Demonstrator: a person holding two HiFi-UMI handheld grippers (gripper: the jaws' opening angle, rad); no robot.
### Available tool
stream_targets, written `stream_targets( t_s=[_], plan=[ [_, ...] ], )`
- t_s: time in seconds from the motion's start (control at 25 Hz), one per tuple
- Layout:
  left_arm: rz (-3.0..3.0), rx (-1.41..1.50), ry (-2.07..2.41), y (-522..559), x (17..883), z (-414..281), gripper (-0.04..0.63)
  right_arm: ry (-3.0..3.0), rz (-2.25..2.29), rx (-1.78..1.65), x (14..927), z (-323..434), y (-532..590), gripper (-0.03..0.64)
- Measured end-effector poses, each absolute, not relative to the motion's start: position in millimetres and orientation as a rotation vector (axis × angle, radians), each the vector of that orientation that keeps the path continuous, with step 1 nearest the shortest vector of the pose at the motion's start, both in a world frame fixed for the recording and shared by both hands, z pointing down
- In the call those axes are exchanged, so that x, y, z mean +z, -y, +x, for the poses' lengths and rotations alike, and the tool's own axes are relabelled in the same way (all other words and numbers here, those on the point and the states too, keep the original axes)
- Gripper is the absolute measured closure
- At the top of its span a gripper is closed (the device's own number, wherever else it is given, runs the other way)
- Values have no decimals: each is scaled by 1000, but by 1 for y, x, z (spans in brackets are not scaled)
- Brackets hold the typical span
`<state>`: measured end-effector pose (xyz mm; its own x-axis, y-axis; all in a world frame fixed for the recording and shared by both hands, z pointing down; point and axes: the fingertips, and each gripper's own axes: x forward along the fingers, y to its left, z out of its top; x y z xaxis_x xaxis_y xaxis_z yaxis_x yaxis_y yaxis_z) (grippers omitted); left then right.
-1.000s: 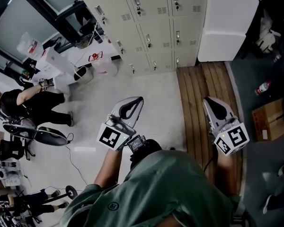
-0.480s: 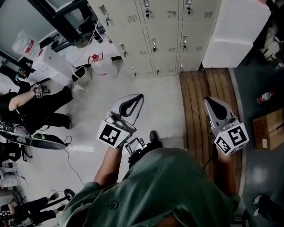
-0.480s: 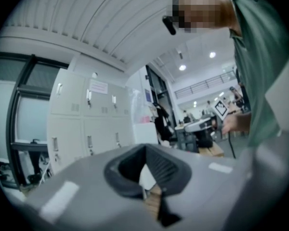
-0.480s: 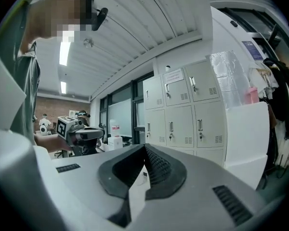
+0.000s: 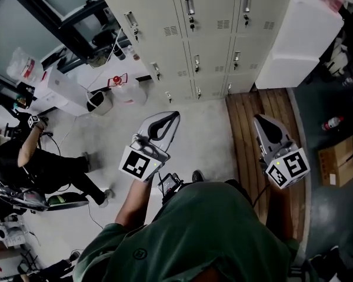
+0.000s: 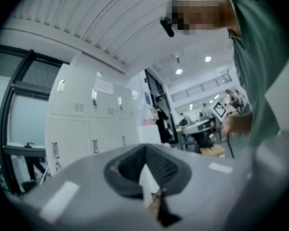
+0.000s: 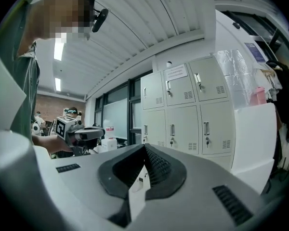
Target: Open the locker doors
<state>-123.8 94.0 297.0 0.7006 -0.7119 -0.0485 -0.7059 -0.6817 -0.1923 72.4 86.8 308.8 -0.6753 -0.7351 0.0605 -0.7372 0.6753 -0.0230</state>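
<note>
1. The lockers [image 5: 206, 34] run off the top of the head view, so only their lower rows show there. The small things hanging under the door handles are too small to name. The wearer's green shirt [image 5: 206, 234] fills the bottom of that view and covers most of both arms.
2. The left gripper [image 5: 174, 117] has its fingers together at the tips with nothing between them. The right gripper [image 5: 257, 120] is the same, fingers meeting and empty.
3. Only the head view shows where the grippers sit. Both point toward the lockers but are well apart from them, the left over the pale floor [image 5: 194, 128] and the right over a wooden strip [image 5: 247, 134].
4. The right gripper view shows the lockers upright, every visible door [image 7: 180, 129] closed, with vents beside the handles. A paper notice [image 7: 176, 72] is stuck on an upper door, its print unreadable.
5. The left gripper view catches the lockers at an angle. It also shows the other gripper's marker cube [image 6: 219, 110] against a lit office beyond.
6. A white cabinet [image 5: 300, 40] stands against the lockers on the right and covers their edge. A clear jug [image 5: 128, 90] with a red cap sits at their foot on the left.
7. Another person [image 5: 38, 163] in dark clothes is low by the floor at the far left. A bottle [image 5: 332, 124] and a cardboard box [image 5: 340, 164] lie on the dark floor at the right.
</note>
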Motion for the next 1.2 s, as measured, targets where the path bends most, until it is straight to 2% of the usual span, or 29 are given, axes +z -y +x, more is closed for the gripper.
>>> stream_targets(
  t_s=[0.6, 1.2],
  plan=[
    [-2727, -25, -1187, 2, 302, -142, 604, 2844, 1185, 94, 313, 45, 13, 614],
    [-2612, -54, -1351, 119, 293, -105, 604, 2935, 991, 88, 313, 72, 152, 613]
  ],
)
